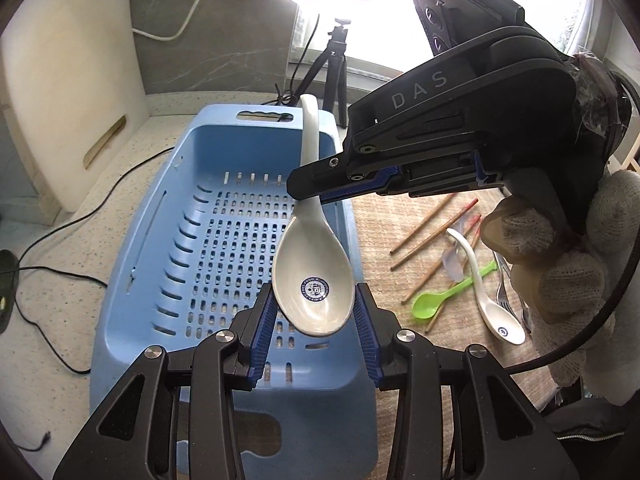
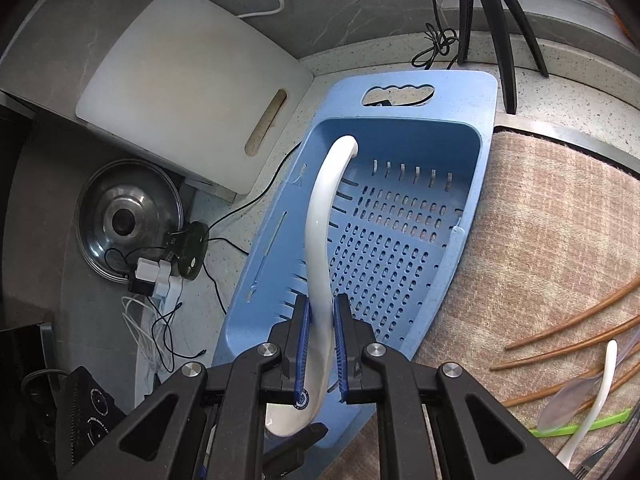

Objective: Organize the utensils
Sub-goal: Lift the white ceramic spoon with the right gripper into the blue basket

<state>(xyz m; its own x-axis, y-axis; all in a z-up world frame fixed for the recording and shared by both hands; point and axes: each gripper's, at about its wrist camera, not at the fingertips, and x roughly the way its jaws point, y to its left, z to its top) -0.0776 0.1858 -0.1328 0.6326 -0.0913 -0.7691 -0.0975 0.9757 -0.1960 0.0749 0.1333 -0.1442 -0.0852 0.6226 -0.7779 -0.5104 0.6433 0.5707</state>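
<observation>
A white ceramic spoon (image 1: 316,280) with a blue emblem in its bowl hangs over the blue slotted basket (image 1: 160,240). Both grippers hold it. My left gripper (image 1: 316,314) is shut on the sides of its bowl. My right gripper (image 1: 310,196), carried by a gloved hand (image 1: 580,272), reaches in from the right and is shut on the handle just above the bowl. In the right wrist view the right gripper (image 2: 322,332) pinches the spoon (image 2: 320,220), whose handle curves up over the basket (image 2: 400,248).
On the woven mat (image 1: 384,220) right of the basket lie wooden chopsticks (image 1: 432,228), a green plastic spoon (image 1: 444,296), a second white spoon (image 1: 488,300) and forks (image 1: 504,292). A white cutting board (image 2: 188,80), pot lid (image 2: 128,220), cables and a tripod (image 1: 336,68) surround the basket.
</observation>
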